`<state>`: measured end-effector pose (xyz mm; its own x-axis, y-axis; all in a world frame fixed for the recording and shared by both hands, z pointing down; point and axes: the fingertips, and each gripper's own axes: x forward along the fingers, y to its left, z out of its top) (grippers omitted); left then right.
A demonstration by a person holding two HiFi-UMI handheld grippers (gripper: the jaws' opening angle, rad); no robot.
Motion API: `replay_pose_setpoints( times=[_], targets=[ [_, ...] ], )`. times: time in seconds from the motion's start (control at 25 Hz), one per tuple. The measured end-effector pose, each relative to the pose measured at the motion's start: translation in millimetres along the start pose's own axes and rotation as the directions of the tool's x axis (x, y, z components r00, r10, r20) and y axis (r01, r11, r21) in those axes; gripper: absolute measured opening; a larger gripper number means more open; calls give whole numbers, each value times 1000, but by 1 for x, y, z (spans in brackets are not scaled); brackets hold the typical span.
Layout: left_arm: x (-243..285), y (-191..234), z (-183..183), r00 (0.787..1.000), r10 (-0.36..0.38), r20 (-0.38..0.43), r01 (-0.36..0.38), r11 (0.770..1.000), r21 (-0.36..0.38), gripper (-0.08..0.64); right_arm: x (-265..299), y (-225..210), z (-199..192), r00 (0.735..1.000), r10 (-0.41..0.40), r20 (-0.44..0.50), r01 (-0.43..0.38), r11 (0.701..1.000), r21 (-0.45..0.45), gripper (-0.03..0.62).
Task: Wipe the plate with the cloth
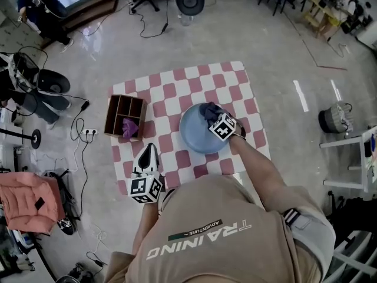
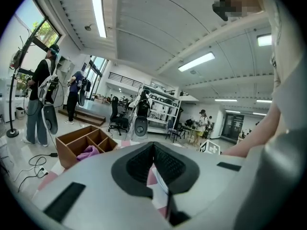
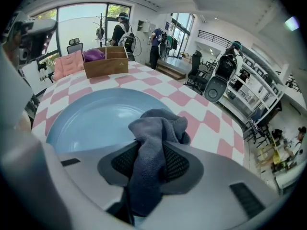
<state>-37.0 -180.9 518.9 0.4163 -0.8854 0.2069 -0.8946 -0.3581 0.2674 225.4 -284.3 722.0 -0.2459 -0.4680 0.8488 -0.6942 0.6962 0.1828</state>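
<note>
A light blue plate (image 1: pixel 197 137) lies on the red-and-white checked table (image 1: pixel 177 87). A dark grey cloth (image 1: pixel 209 109) sits bunched on the plate's far right part, and my right gripper (image 1: pixel 215 118) is shut on it. In the right gripper view the cloth (image 3: pixel 158 128) hangs out between the jaws of the right gripper (image 3: pixel 152 150), just above the plate (image 3: pixel 91 123). My left gripper (image 1: pixel 149 150) hovers over the table's near left part, away from the plate. Seen in its own view, the left gripper (image 2: pixel 153 153) has its tips together and nothing in them.
A wooden divided box (image 1: pixel 125 114) with a purple cloth (image 1: pixel 129 127) in it stands at the table's left edge, also visible as the box (image 2: pixel 84 143) ahead of the left gripper. Chairs, cables, stands and people surround the table on the floor.
</note>
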Motion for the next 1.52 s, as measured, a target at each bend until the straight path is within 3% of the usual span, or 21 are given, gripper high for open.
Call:
replay_pose_setpoints(
  times=[0.28,0.56,1.08,1.52],
  targets=[
    [1,-12,-4,998,-67,-8,67,998,2,14,-23,15,-37,999,-8,-52,14,993,118,144],
    [-7,-10,-3,996,-85,-21,85,996,21,14,-40,69,-40,994,99,-49,-90,981,170,144],
    [-38,10,12,1000,12,14,-12,999,31,14,-18,130,29,968,251,-12,-251,968,-10,144],
    [-61,27,-3,995,100,12,-100,995,-28,14,16,108,70,970,244,-5,-243,967,-80,144]
  ],
)
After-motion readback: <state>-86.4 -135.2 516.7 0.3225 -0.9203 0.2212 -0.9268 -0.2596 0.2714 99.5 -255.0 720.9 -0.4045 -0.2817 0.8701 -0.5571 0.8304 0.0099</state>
